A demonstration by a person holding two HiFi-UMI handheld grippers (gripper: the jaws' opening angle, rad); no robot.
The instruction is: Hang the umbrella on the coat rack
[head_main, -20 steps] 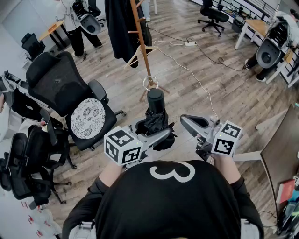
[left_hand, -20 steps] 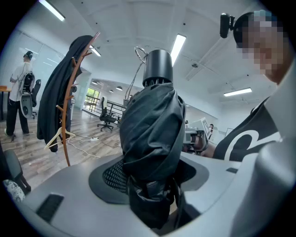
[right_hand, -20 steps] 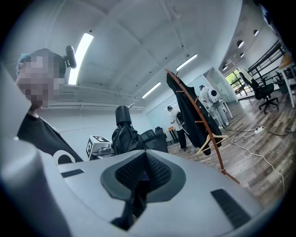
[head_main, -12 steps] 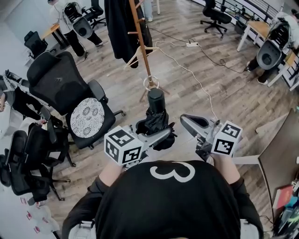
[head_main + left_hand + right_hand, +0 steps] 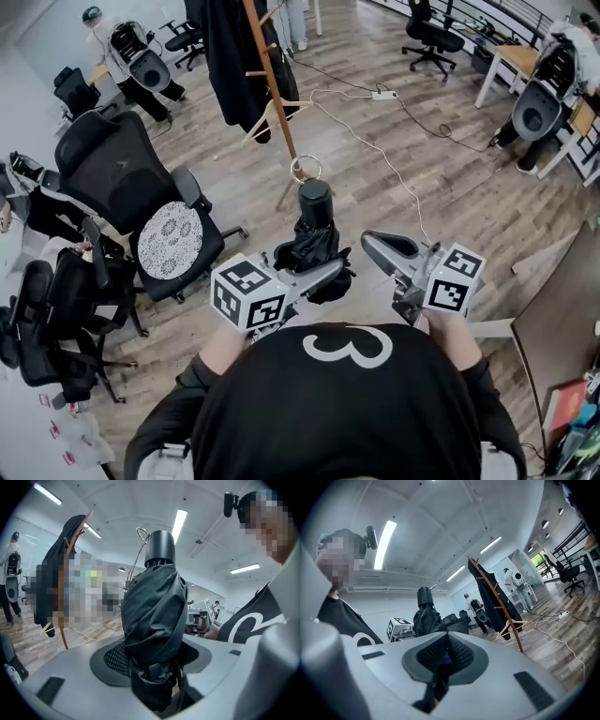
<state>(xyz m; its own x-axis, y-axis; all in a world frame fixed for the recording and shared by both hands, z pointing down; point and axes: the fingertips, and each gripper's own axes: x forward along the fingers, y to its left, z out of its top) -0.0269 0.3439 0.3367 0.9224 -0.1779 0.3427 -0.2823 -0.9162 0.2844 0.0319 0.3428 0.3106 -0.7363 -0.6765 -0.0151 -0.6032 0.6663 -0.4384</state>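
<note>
A folded black umbrella (image 5: 314, 239) stands upright in my left gripper (image 5: 305, 269), which is shut on its bunched canopy. The cylindrical handle (image 5: 314, 200) points up, with a thin ring loop (image 5: 304, 169) on top. In the left gripper view the umbrella (image 5: 154, 616) fills the space between the jaws. My right gripper (image 5: 380, 247) hovers just to the right of the umbrella, shut and holding nothing; its pads (image 5: 454, 653) meet. The wooden coat rack (image 5: 272, 84), with a black coat (image 5: 220, 47) and a wooden hanger (image 5: 267, 117) on it, stands ahead on the floor.
Black office chairs (image 5: 112, 178) crowd the left; one has a patterned seat cushion (image 5: 171, 239). A white cable (image 5: 394, 159) runs over the wooden floor from a power strip (image 5: 382, 95). Desks (image 5: 511, 56) and chairs stand at the far right. A person (image 5: 103, 37) is at the far left.
Both grippers and the umbrella keep their places in the head view. The room has slid a little: the rack's top and the person at the back now sit further left.
</note>
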